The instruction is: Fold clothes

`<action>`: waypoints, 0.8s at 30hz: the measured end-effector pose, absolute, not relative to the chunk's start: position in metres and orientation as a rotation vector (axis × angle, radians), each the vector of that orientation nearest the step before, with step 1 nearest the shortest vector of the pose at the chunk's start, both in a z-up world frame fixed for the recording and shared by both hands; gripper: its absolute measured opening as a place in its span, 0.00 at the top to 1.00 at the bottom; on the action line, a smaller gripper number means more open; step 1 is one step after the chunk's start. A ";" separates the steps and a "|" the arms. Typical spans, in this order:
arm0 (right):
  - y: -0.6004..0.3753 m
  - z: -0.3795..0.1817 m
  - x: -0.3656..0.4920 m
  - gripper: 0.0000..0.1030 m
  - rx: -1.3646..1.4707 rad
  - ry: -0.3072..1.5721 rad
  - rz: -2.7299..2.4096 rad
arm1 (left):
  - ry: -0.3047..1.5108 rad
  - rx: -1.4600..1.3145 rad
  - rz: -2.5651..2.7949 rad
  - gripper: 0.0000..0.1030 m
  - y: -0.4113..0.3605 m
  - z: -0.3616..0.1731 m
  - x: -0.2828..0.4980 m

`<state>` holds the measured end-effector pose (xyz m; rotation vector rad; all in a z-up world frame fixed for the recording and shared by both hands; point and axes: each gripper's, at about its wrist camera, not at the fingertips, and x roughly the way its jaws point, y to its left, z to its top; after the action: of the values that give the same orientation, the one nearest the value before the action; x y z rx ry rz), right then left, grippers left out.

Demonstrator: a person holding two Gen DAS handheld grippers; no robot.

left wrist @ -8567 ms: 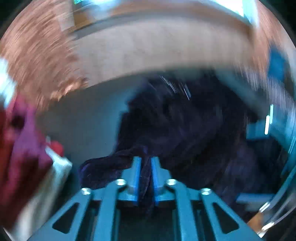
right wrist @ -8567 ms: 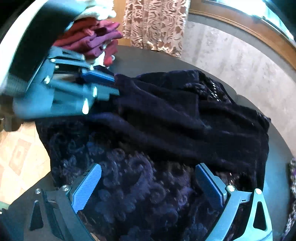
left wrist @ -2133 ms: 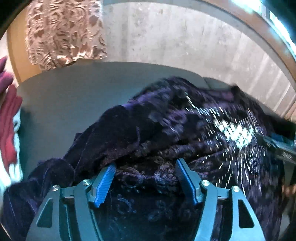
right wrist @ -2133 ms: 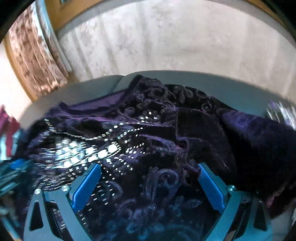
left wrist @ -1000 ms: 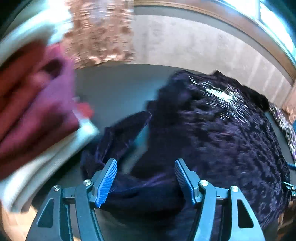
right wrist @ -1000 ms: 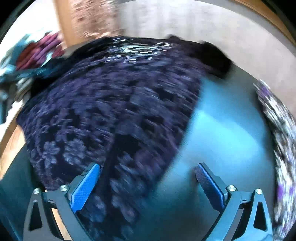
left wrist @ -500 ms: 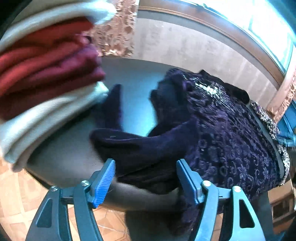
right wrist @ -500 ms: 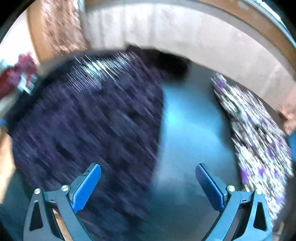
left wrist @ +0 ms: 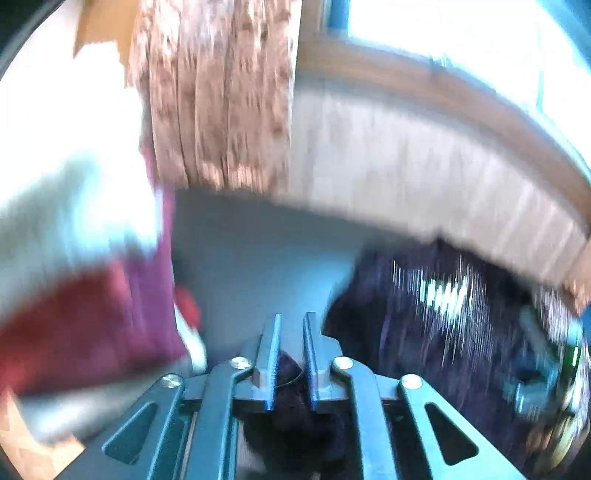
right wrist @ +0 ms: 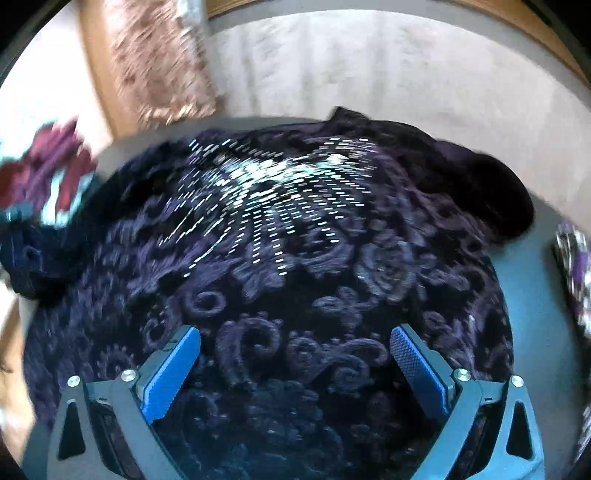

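With a dark fold of the purple dress [right wrist: 314, 266], spread on the round table [left wrist: 258, 258], just pinched by the closing left gripper [left wrist: 290, 354] and the right gripper [right wrist: 295, 354] held wide above it, a fold-over is judged next.

Room's pretty bright: daylight pours through a window [left wrist: 461, 33] at the top right of the left wrist view, with a wooden sill or frame [left wrist: 443, 92] running under it. Below that is a pale beige textured wall [right wrist: 369, 62]. A brownish patterned lace-like curtain [left wrist: 218, 96] hangs down to the back edge of a round dark grey table [left wrist: 258, 266]. Bit of tan tiled floor [left wrist: 22, 446] shows in the lower left corner. Everything's motion-blurred in the left view.
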<state>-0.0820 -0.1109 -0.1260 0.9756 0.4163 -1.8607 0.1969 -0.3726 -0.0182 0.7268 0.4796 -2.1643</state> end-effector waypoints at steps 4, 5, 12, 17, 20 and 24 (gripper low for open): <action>-0.108 -0.125 -0.083 0.00 0.977 0.380 -1.861 | 0.332 0.541 -2.145 0.95 -0.395 0.052 0.169; -0.109 -0.125 -0.083 0.00 0.972 0.392 -1.866 | 0.285 0.505 -2.133 0.95 -0.400 0.070 0.162; -0.107 -0.126 -0.094 0.00 0.957 0.339 -1.859 | 0.172 0.774 -2.235 0.70 -0.419 0.099 0.106; -0.102 -0.125 -0.097 0.00 0.956 0.288 -1.850 | 0.168 1.179 -2.377 0.47 -0.376 0.013 0.102; -0.103 -0.125 -0.097 0.00 0.955 0.285 -1.849 | 0.321 1.255 -2.354 0.42 -0.365 -0.024 0.133; -0.104 -0.125 -0.097 0.00 0.954 0.290 -1.849 | 0.414 1.307 -2.246 0.35 -0.367 -0.053 0.165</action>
<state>-0.0970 -0.1038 -0.1253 0.9537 0.2896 -1.8490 0.1646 -0.3667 -0.0535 1.3070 0.4139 -2.2464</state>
